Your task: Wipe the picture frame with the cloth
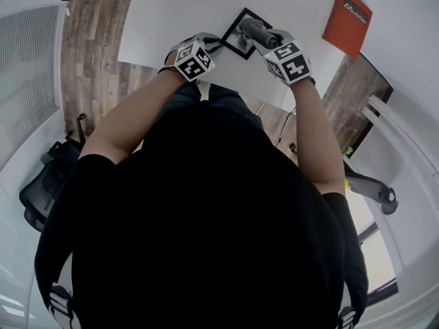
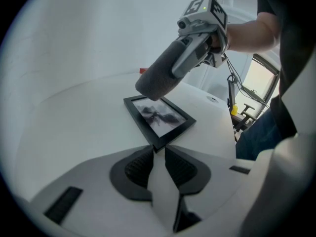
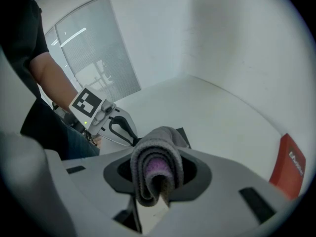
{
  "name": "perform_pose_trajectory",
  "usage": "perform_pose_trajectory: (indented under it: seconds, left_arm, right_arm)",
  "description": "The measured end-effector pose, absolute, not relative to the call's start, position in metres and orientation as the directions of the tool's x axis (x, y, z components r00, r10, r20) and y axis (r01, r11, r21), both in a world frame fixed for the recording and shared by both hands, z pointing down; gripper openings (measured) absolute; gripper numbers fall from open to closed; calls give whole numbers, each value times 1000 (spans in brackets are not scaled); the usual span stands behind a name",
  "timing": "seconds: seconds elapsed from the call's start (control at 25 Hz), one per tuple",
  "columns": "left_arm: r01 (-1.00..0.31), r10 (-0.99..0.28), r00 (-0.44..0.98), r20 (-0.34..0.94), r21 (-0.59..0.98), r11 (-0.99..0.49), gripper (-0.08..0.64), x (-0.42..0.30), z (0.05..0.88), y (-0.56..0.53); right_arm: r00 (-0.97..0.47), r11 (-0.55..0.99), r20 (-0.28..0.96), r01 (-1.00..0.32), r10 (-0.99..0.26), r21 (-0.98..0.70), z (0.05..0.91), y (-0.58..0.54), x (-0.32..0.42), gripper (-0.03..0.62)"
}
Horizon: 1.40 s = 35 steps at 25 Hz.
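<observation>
While the picture frame (image 2: 159,118) lies on the white table (image 2: 74,127), its near corner is pinched by the left gripper (image 2: 157,154); the rolled grey cloth (image 3: 155,157) is clamped in the right gripper (image 3: 156,182) above it.

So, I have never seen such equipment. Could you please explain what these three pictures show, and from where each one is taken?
No robot here: a person holds one hand tool with tongs in each hand. The cubes with black-and-white squares are part of those tools. The head view comes from a camera on the person's head, looking down. The other two come from cameras riding on the tools, each looking along its own tongs. On the white table lies a black picture frame, and a red box stands farther back. The left gripper pinches the frame's near corner. The right gripper holds a rolled grey cloth above the frame; whether it touches, I cannot tell.
</observation>
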<state>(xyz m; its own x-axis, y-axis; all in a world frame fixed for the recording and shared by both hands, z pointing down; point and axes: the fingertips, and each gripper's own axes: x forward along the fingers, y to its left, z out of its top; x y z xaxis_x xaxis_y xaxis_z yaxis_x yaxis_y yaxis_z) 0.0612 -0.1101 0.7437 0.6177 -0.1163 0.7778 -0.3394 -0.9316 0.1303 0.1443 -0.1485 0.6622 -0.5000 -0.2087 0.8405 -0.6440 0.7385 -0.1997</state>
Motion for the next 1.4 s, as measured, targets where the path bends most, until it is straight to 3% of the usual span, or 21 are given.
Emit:
perform_pose_trajectory:
  seconds: [0.24, 0.52, 1.4]
  left_arm:
    - [-344, -121, 617, 778, 129, -930, 80, 60, 743, -110]
    - [-344, -123, 618, 776, 127, -930, 80, 61, 742, -111]
    - [-340, -132, 631, 765, 119, -933, 80, 60, 740, -111]
  right_arm:
    - [-386, 712, 871, -700, -304, -62, 662, -170, 172, 120]
    - [-269, 742, 905, -667, -328, 71, 675, -173, 187, 118]
    - [-336, 738, 916, -671, -220, -69, 705, -136, 158, 118]
